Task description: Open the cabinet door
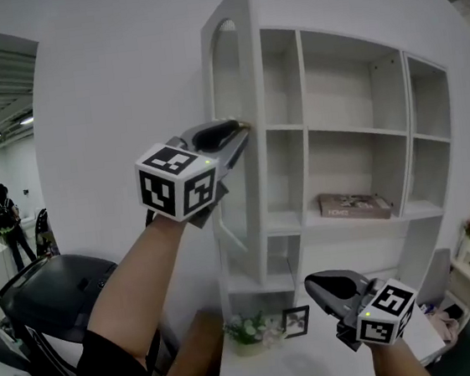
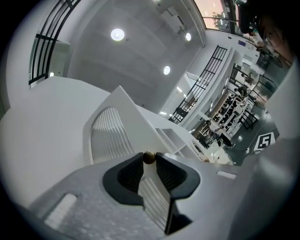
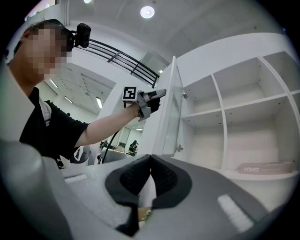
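Observation:
The white shelf cabinet (image 1: 355, 127) has its tall arched door (image 1: 226, 74) swung out toward me, edge-on in the head view. My left gripper (image 1: 241, 129) is raised to the door's edge. In the left gripper view the small brass knob (image 2: 148, 158) sits right at the tips of my left gripper (image 2: 149, 154), both pads touching it, with the ribbed door (image 2: 110, 140) beyond. My right gripper (image 1: 310, 282) hangs low in front of the cabinet base, shut and empty. Its own view shows the right gripper (image 3: 150, 158) with pads together, and the door (image 3: 171, 112) standing ajar.
A flat book (image 1: 355, 205) lies on a middle shelf. A flower bunch (image 1: 247, 329) and a small picture frame (image 1: 296, 321) stand on the white tabletop (image 1: 323, 367) below. A black chair (image 1: 54, 305) is at the left, and a person (image 1: 6, 217) stands far off.

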A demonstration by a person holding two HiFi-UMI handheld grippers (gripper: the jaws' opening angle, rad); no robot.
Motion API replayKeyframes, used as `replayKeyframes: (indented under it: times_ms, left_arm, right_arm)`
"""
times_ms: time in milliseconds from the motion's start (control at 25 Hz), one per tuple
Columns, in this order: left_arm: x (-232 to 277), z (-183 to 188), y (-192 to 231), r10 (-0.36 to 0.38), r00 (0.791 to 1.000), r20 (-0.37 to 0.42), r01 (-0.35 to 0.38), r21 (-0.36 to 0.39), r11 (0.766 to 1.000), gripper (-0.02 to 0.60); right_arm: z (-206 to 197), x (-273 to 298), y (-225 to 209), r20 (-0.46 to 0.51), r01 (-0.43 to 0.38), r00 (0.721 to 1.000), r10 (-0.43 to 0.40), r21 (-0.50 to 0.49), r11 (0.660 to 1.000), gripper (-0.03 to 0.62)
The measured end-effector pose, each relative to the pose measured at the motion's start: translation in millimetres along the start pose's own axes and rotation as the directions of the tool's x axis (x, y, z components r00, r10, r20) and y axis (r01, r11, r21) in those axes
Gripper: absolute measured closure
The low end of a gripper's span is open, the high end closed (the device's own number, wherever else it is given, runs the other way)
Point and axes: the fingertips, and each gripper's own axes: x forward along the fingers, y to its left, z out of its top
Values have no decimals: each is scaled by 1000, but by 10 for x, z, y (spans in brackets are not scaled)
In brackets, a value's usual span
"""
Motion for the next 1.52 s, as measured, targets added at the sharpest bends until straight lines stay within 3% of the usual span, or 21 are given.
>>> replayKeyframes:
  times_ms: [800,1120,1360,1520]
  left_arm:
    - [-878,-8,649,53,998,-22,-54,-60,997,480]
    - [-1033,-17,835,47,999,-2,-47,-142,989,482]
    - [-1102,36,829,82,996,-27,-84,-104,991,491]
    - [-1282,82,689,77,997,0,-76,-159,984,391]
  right_arm:
    - [-129,201,538,-13,-4,1000,4,12,1000,600]
    - [-156,143,575,-21,-14,1000,14,18,1000,600]
    - [-165,14,509,-17,-21,1000,22,30,999,600]
    - [-231,-89,532,-18,-40,999,41,60,997,600]
